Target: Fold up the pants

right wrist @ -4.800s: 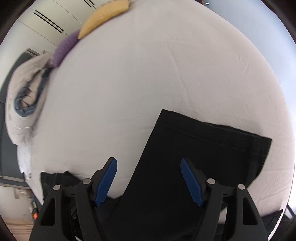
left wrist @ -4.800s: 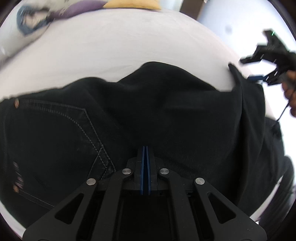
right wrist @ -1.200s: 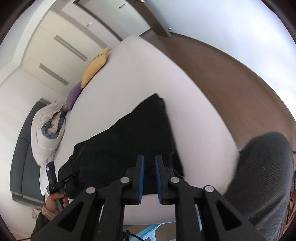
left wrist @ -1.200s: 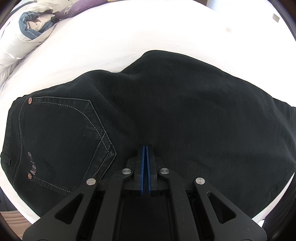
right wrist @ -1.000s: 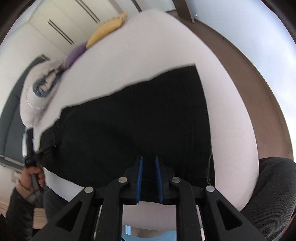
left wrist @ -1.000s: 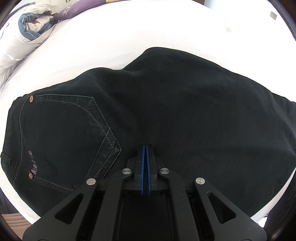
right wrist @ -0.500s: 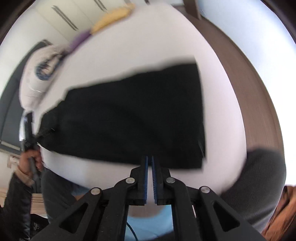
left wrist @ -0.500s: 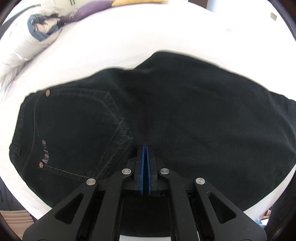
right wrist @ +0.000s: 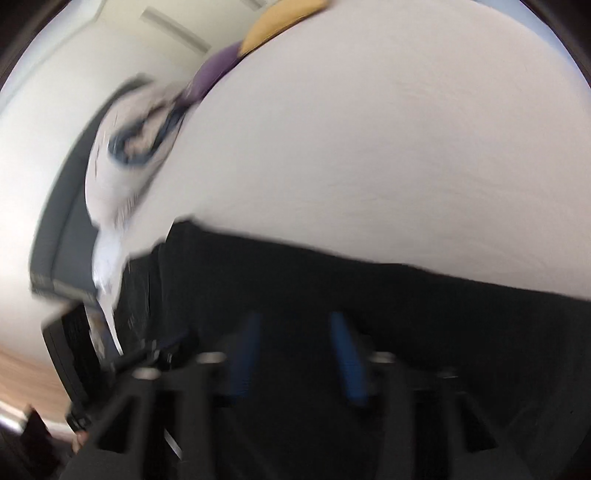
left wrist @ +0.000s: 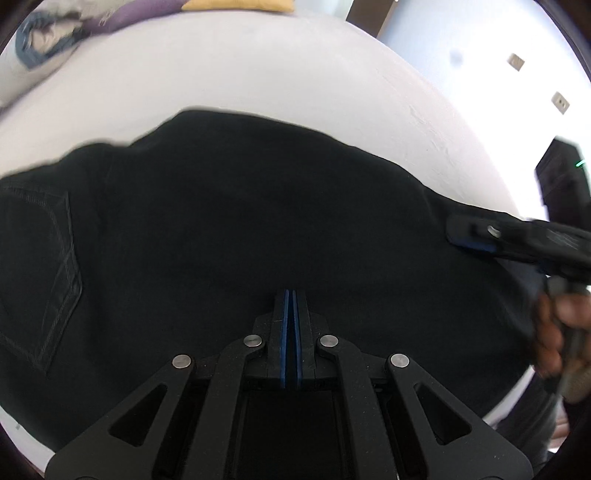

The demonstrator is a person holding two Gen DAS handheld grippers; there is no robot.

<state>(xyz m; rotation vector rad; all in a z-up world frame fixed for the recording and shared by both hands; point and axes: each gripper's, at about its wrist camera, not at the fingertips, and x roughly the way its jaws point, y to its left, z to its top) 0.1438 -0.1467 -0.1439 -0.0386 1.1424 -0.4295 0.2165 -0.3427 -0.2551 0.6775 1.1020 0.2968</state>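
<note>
Black pants (left wrist: 240, 229) lie folded across a white bed (left wrist: 258, 74), a stitched back pocket (left wrist: 44, 280) at the left. My left gripper (left wrist: 290, 295) is shut, its blue pads together over the near edge of the pants; I cannot tell whether cloth is pinched. My right gripper (left wrist: 465, 236) reaches in from the right over the pants' right end. In the blurred right wrist view the pants (right wrist: 369, 291) fill the lower half and my right gripper (right wrist: 295, 328) is open above them, blue pads (right wrist: 341, 347) apart.
Purple (left wrist: 133, 14) and yellow (left wrist: 240, 4) pillows and a rolled duvet (left wrist: 40, 55) lie at the bed's far end. A wall with sockets (left wrist: 559, 101) is on the right. The bed's near edge (left wrist: 22, 435) runs just below the pants.
My right gripper has swung in low over the pants and opened; it was shut half a second ago. It now shows in the left wrist view. My left gripper stays shut.
</note>
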